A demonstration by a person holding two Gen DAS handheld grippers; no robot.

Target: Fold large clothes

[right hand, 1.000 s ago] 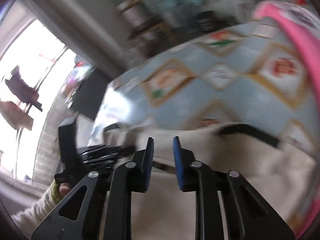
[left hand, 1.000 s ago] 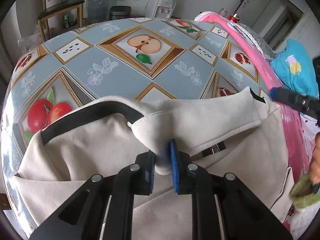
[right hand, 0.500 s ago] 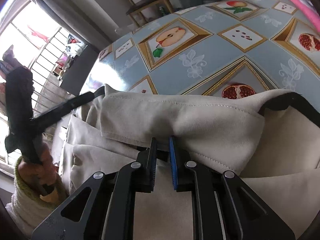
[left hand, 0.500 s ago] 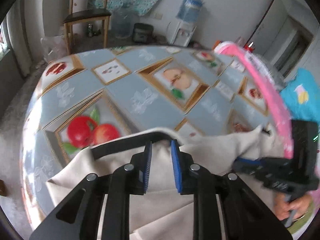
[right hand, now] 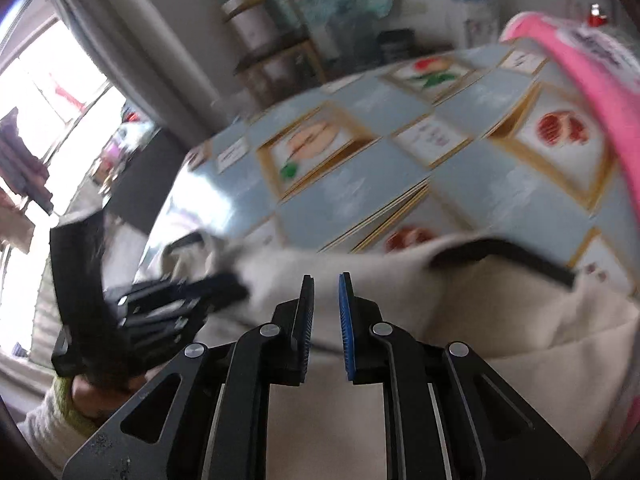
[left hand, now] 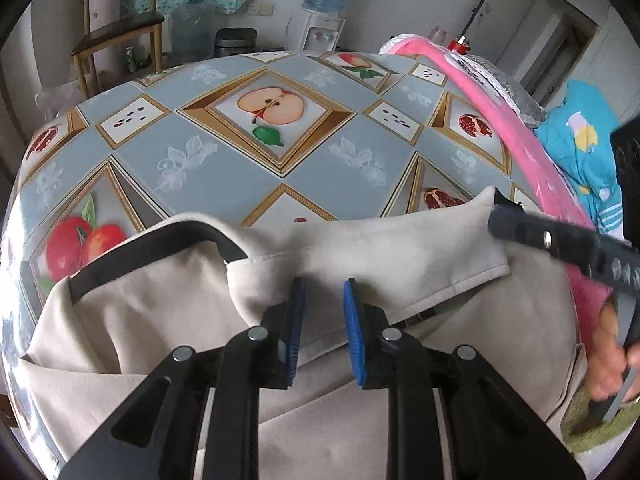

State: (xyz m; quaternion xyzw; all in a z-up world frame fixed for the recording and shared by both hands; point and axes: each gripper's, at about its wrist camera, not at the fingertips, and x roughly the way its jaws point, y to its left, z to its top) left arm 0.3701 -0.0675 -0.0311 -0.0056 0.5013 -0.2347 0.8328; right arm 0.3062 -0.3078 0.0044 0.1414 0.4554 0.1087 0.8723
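Observation:
A beige garment (left hand: 168,308) with black trim lies on the near half of the fruit-patterned table (left hand: 224,152), its top edge folded back toward me as a flap (left hand: 384,248). My left gripper (left hand: 323,284) is open, its blue pads either side of the flap's lower hem with nothing clamped. The right gripper's fingers (left hand: 520,228) reach in from the right and touch the flap's far right corner. In the blurred right wrist view my right gripper (right hand: 324,280) is open over the garment (right hand: 400,280). The left gripper (right hand: 168,296) shows there at the left.
A pink-rimmed basket (left hand: 500,112) and a turquoise cloth (left hand: 584,148) lie along the table's right side. A wooden chair (left hand: 116,36), a water dispenser (left hand: 324,12) and a bin (left hand: 236,42) stand beyond the far edge. The table's left edge (left hand: 16,216) drops off.
Both grippers have opened wider and let go of the folded flap, which now rests on the garment. The right wrist view has swung and blurred.

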